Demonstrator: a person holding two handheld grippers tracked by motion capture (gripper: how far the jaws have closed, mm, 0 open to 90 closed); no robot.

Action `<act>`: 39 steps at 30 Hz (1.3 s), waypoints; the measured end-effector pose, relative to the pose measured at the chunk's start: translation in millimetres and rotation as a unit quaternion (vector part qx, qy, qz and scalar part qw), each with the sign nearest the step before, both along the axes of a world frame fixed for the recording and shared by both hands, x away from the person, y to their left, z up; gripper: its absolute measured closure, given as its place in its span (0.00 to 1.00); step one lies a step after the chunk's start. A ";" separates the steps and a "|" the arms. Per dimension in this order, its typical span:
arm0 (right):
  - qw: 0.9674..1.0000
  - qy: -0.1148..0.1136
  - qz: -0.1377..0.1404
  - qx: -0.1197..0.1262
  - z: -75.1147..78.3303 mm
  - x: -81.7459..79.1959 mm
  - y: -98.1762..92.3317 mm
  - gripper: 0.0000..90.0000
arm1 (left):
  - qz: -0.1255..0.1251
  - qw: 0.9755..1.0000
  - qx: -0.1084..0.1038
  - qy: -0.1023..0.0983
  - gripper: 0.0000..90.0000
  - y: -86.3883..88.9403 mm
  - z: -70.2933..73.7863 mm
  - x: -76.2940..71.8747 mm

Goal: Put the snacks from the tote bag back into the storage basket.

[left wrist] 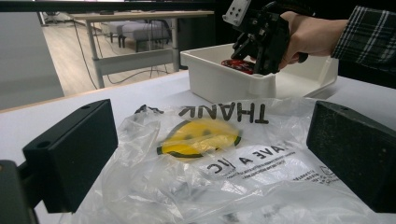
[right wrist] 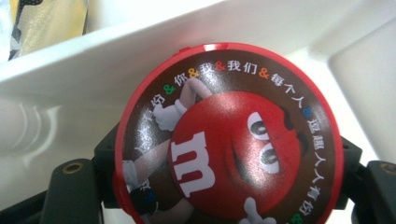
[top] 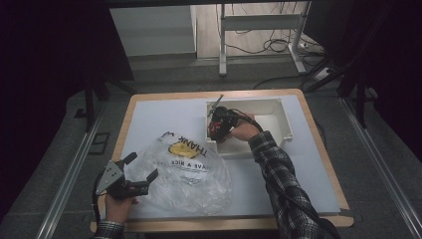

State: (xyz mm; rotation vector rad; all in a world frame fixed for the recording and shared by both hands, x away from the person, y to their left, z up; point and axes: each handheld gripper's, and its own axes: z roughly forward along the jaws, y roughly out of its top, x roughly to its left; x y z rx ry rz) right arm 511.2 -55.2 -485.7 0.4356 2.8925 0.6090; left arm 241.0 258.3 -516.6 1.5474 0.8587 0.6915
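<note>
Right gripper (top: 217, 130) clamps round red candy tin (right wrist: 229, 135) inside white bin (top: 278, 130), far right. Left gripper (top: 142, 172) jaws open over plastic bag (top: 186, 172), near left.

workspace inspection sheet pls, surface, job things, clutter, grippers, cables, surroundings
surface: white table top with a wooden edge, bare patches around the items
job's things: round red candy tin with an m face on its lid, inside the white bin; clear plastic bag printed with a yellow smiley lies flat near the front edge
clutter: nothing seen
grippers: right gripper shut on the candy tin, inside the bin; left gripper open, fingers either side of the bag's near edge, not pressing it
cables: black cable trails along the right sleeve; loose cables on the floor behind
surroundings: grey table frame beyond, dark curtains at both sides
</note>
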 end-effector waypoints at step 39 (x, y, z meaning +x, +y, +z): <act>0.999 -0.015 0.006 0.039 5.0 -2.8 -8.9 0.15 | 0.000 1.000 0.002 0.000 0.02 -0.4 0.0 -0.3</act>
